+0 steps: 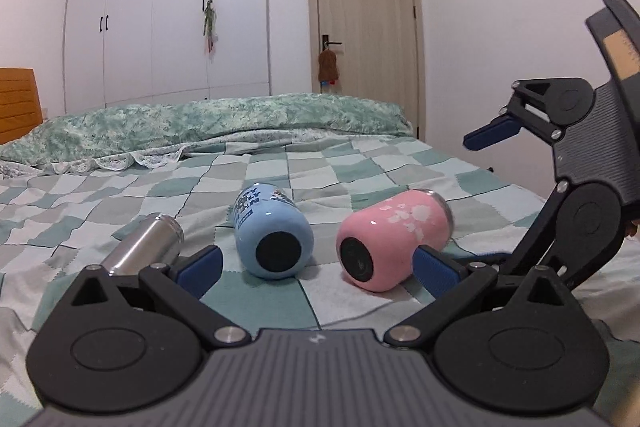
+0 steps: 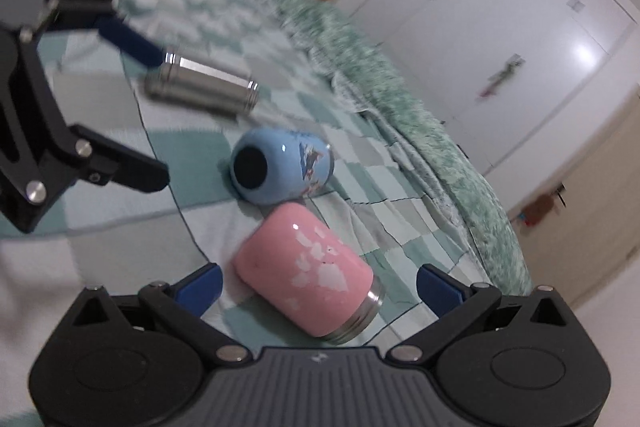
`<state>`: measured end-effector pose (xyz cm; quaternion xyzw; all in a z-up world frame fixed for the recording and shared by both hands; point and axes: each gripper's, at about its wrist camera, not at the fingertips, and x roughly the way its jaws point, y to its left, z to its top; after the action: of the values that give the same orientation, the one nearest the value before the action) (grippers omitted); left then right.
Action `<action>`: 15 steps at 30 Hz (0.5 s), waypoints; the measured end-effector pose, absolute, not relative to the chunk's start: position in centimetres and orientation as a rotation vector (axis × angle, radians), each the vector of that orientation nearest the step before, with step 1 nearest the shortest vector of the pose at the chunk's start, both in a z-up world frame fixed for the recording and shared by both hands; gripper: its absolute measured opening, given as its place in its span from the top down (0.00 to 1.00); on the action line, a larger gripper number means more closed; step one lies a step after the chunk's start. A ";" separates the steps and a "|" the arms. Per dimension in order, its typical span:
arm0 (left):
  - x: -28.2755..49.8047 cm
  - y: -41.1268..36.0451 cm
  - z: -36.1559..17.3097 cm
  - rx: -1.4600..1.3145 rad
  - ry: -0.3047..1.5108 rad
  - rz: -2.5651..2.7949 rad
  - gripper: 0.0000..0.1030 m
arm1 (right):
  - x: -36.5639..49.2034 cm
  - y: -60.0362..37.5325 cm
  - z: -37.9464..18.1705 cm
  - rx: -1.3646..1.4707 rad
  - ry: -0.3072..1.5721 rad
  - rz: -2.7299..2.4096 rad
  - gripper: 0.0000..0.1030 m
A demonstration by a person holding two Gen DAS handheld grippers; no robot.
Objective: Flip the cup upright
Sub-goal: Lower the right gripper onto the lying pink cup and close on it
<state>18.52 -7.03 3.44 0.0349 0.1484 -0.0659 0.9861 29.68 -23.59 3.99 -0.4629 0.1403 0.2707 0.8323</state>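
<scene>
three cups were seen lying on their sides on the bed (image 1: 360, 167), which was covered by a checked green and white quilt. the pink cup (image 1: 390, 239) was taken as the landmark. its dark base was turned toward the left wrist camera and its metal rim away from it. the blue cup (image 1: 272, 231) lay just beside the pink cup, apart from it in the left wrist view; in the right wrist view the two looked nearly touching, and it could not be told for sure. the steel cup (image 1: 144, 247) lay further from the pink cup, beyond the blue one.

the left gripper (image 1: 318, 263) was held low before the pink cup and the blue cup, its fingers (image 1: 202, 265) spread wide and holding nothing. the right gripper (image 2: 318, 285) was held over the pink cup, its fingers (image 2: 438, 287) also spread wide, with the pink cup seen between them but not gripped. behind the pink cup, a rumpled green blanket (image 1: 208, 123), a white wardrobe (image 1: 168, 3) and a wooden door (image 1: 364, 27) were seen.
</scene>
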 end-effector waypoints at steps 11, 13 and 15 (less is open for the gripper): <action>23.7 -6.3 2.2 0.043 0.378 -0.115 0.00 | 34.7 -20.7 -0.1 -1.293 0.271 0.711 0.01; 24.1 -6.2 2.1 0.040 0.393 -0.121 0.00 | 35.4 -20.3 -1.0 -1.340 0.268 0.736 0.01; 24.3 -6.2 2.0 0.035 0.400 -0.125 0.00 | 36.5 -19.8 -2.4 -1.395 0.286 0.737 0.06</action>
<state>24.33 -6.16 1.98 0.0171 0.1988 -0.0620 0.9779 36.47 -19.80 -2.40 -0.6252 0.1284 0.3304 0.6953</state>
